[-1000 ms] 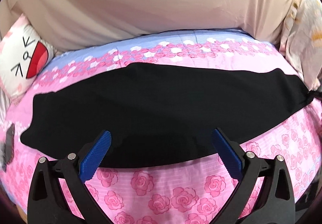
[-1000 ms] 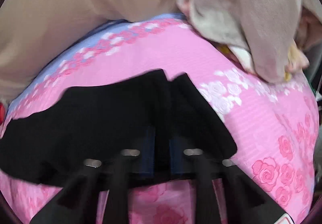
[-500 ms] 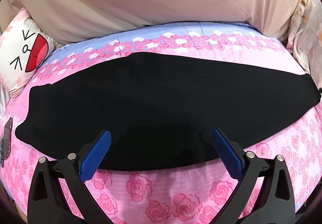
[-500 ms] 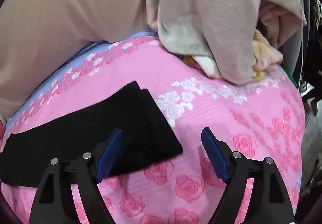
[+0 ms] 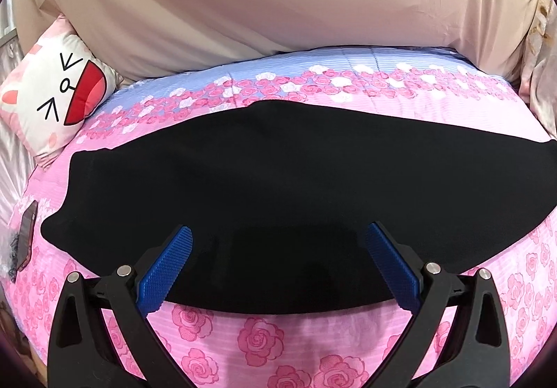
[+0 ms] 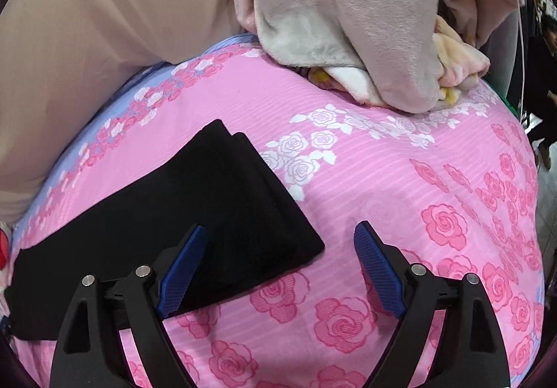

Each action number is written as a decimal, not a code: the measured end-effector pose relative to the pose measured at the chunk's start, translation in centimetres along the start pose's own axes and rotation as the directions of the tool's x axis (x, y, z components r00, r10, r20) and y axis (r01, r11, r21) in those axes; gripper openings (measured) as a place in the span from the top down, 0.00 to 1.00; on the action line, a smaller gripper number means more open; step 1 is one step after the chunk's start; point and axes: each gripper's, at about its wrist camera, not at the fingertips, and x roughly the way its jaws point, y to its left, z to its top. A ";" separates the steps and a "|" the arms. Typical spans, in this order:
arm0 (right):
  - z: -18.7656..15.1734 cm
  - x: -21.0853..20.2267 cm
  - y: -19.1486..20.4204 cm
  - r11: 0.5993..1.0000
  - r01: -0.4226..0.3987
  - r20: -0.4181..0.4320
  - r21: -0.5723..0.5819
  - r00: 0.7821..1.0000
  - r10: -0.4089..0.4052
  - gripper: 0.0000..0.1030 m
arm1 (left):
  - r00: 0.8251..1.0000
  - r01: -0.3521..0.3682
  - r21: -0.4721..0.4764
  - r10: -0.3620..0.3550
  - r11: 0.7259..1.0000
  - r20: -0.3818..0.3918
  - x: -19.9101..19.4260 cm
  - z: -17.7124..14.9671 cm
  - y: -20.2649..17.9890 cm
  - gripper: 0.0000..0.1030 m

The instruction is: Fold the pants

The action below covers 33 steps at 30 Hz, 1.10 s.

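Lying flat on the bed (image 5: 264, 335), black pants (image 5: 296, 200) run nine-to-three o'clock, leg ends at three; left gripper (image 5: 278, 266) released, right gripper (image 6: 280, 266) closing slightly, empty.

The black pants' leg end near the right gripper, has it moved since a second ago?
Yes. The black pants' leg end was lifted and pinched by the right gripper; now it lies flat on the pink rose bedsheet, released, left of the gripper's middle.

1. The pants (image 5: 278, 186) lie flat on the bed (image 5: 264, 339), stretched from its left side to its right side.
2. A pillow (image 5: 52, 99) sits at the far left corner.
3. A phone (image 5: 26, 234) lies at the left edge.
4. A blanket pile (image 6: 348, 15) sits at the far right corner.
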 end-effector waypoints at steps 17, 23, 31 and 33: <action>-0.7 -7.5 22.9 0.838 -0.486 -0.042 -0.250 0.870 0.492 0.78 | 1.000 -0.030 -0.087 0.031 0.996 0.000 -0.5 -1.5 5.1 0.05; -6.1 -5.9 37.5 0.698 -0.600 -0.230 -0.392 0.798 0.557 0.77 | 0.998 -0.062 -0.091 0.063 0.994 0.002 -1.1 -2.7 8.4 0.05; -16.3 -2.9 45.3 0.604 -0.602 -0.395 -0.522 0.798 0.455 0.58 | 0.996 -0.084 -0.155 0.083 0.984 -0.009 -1.2 -4.7 13.7 0.05; -16.7 -4.3 44.5 0.596 -0.603 -0.368 -0.530 0.797 0.479 0.51 | 0.997 -0.081 -0.168 0.079 0.983 -0.016 -0.9 -4.9 14.4 0.05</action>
